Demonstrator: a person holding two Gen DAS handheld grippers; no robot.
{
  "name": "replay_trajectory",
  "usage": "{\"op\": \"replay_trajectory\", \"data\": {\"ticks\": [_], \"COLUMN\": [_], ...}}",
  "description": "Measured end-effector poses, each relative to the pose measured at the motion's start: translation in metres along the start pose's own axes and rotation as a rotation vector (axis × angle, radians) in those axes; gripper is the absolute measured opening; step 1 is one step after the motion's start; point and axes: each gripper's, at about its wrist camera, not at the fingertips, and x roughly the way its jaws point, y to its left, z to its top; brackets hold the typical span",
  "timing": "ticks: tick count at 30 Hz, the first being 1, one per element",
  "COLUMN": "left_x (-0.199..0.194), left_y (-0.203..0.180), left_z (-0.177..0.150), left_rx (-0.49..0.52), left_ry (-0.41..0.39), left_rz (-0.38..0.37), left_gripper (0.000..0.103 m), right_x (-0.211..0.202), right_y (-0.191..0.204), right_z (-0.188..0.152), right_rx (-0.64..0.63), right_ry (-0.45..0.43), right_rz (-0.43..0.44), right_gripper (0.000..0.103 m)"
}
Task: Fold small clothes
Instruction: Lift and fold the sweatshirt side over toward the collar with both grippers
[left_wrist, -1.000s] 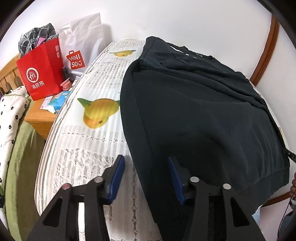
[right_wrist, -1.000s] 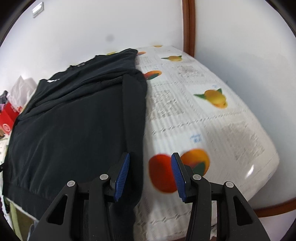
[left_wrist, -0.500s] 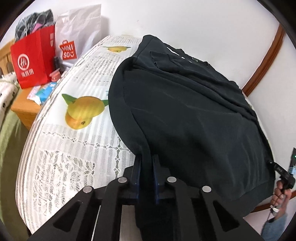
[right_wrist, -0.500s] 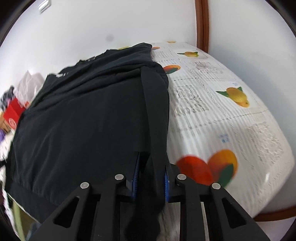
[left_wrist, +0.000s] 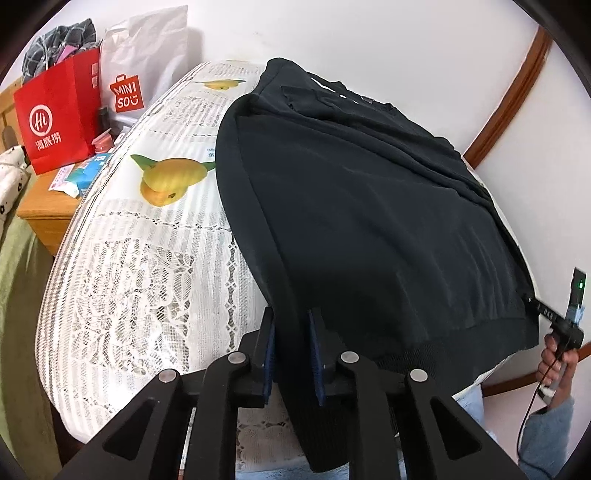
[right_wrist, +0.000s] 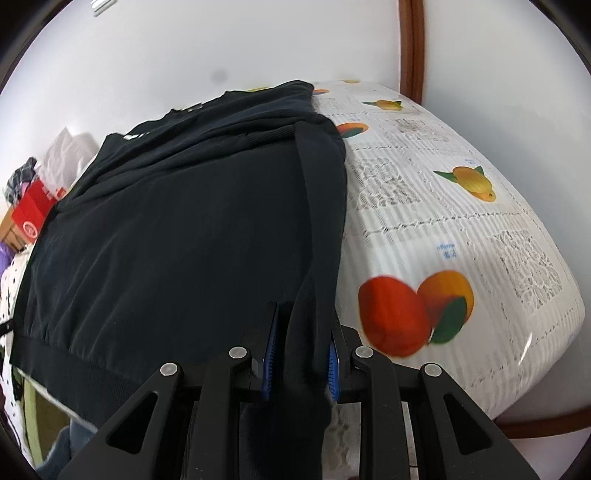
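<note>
A black sweatshirt (left_wrist: 369, 206) lies spread on a white fruit-print mattress (left_wrist: 155, 258); it also shows in the right wrist view (right_wrist: 177, 229). My left gripper (left_wrist: 290, 325) is shut on the sweatshirt's near left edge, by the hem. My right gripper (right_wrist: 301, 332) is shut on the near right edge, where the sleeve (right_wrist: 321, 192) lies folded along the body. Both held edges are lifted slightly off the mattress (right_wrist: 443, 229). The ribbed hem (left_wrist: 461, 339) hangs over the near mattress edge.
A wooden nightstand (left_wrist: 48, 218) at the left holds a red paper bag (left_wrist: 59, 114), a white Miniso bag (left_wrist: 144, 62) and small packets. White walls with brown trim (right_wrist: 413, 48) stand behind the bed. The person's other hand (left_wrist: 557, 362) shows at right.
Both grippers were open a second ago beside the sweatshirt's edges. They closed on the left and right edges and now hold them, slightly raised.
</note>
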Motion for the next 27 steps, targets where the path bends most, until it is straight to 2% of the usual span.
{"op": "replay_trajectory", "data": {"ticks": [4,6,7,8,12,14,17,19,23,27], "left_x": [0.006,0.007,0.007,0.003,-0.026,-0.036,-0.048,-0.053,-0.061,-0.072], "left_y": [-0.002,-0.002,-0.003,-0.004,-0.008,-0.008,-0.015,-0.021,-0.030,-0.039], "left_z": [0.006,0.009,0.010,0.010,0.007,0.005,0.002,0.002,0.019,0.041], "left_rx": [-0.005,-0.018,-0.020,-0.014,0.009,0.012,0.035,0.058,0.080,0.112], "left_ry": [-0.011,-0.010,-0.012,-0.024,-0.088,-0.100,-0.103,-0.116,-0.167,-0.232], "left_rz": [0.005,0.007,0.008,0.009,-0.003,-0.024,-0.077,-0.082,-0.100,-0.102], "left_gripper": [0.009,0.008,0.007,0.007,0.007,0.007,0.007,0.007,0.007,0.007], "right_x": [0.005,0.006,0.006,0.005,-0.019,-0.032,-0.051,-0.057,-0.058,-0.070], "right_y": [0.004,0.004,0.003,0.002,-0.015,-0.023,-0.027,-0.031,-0.030,-0.023], "right_z": [0.007,0.010,0.011,0.010,0.002,-0.003,-0.007,-0.006,0.007,0.028], "right_rx": [-0.012,-0.004,0.000,0.008,0.071,0.093,0.085,0.095,0.099,0.092], "right_ry": [0.015,0.018,0.013,0.005,-0.070,-0.102,-0.146,-0.157,-0.175,-0.265], "right_rz": [0.016,0.026,0.029,0.035,0.076,0.116,0.122,0.142,0.154,0.165], "right_gripper": [0.025,0.018,0.010,0.009,0.008,0.008,0.007,0.008,0.008,0.008]}}
